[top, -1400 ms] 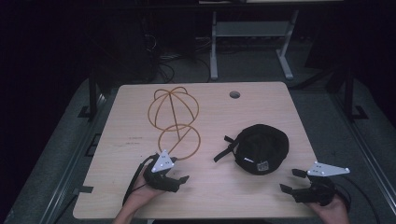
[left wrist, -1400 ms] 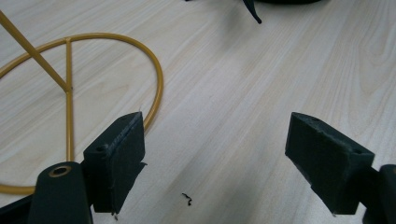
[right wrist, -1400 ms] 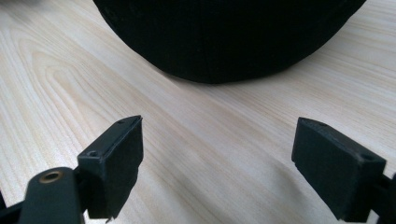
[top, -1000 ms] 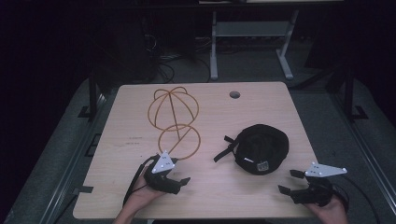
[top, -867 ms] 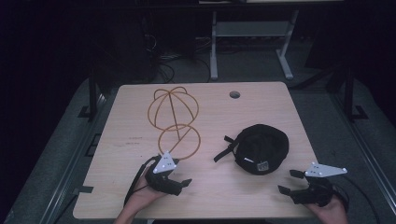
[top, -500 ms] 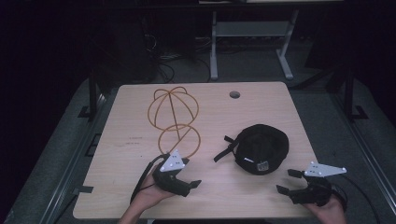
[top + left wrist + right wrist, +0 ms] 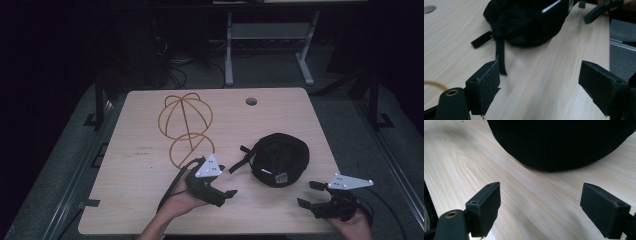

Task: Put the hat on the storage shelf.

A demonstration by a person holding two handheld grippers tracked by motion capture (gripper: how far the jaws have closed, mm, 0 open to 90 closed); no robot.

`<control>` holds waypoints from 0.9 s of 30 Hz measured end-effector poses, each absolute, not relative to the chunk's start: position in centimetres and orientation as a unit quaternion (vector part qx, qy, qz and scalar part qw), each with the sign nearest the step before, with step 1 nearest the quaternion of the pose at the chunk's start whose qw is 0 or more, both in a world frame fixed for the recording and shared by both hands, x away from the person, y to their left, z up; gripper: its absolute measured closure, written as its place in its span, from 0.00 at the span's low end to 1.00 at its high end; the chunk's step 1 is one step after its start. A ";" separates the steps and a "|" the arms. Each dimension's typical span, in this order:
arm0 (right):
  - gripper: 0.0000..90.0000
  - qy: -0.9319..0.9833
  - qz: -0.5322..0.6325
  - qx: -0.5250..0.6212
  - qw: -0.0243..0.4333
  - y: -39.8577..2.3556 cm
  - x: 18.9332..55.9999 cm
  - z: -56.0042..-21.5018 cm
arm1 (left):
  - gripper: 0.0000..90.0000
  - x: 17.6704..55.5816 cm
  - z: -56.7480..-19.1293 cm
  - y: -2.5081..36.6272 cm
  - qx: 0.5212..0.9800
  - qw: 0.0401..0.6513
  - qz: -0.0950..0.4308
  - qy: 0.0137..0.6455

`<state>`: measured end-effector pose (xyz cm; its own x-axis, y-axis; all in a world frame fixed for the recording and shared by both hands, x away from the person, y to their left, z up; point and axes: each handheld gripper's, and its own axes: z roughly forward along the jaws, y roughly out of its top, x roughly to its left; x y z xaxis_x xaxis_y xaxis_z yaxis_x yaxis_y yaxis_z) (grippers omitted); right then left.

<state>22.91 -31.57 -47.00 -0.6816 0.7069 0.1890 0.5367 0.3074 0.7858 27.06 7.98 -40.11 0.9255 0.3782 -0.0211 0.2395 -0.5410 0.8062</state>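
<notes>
Low in the frame, both the left gripper (image 7: pixel 226 193) and right gripper (image 7: pixel 306 194) gape empty, flanking the black fabric cap (image 7: pixel 280 159) on the pale wooden table (image 7: pixel 140 150).

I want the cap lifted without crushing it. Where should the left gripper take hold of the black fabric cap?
Probably the rear straps of the black fabric cap: they lie flat, thin, pointing toward the open left gripper, so come in low from that side.
</notes>
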 end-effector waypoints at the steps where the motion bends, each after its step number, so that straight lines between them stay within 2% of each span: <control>1: 0.18 0.803 0.443 0.387 0.096 -31.6 22.9 -47.0 | 0.19 27.1 -40.1 8.0 0.874 0.445 0.078 0.177; 27: 0.18 0.803 0.447 0.382 0.099 -31.7 22.9 -47.0 | 0.30 30.5 -37.8 -1.0 0.900 0.422 0.046 0.102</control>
<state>22.89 -31.72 -46.98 -0.6884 0.7021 0.1820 0.5242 0.3083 0.7938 30.45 -1.03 -37.83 0.9750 0.2222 -0.0030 0.1444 -0.6232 0.7686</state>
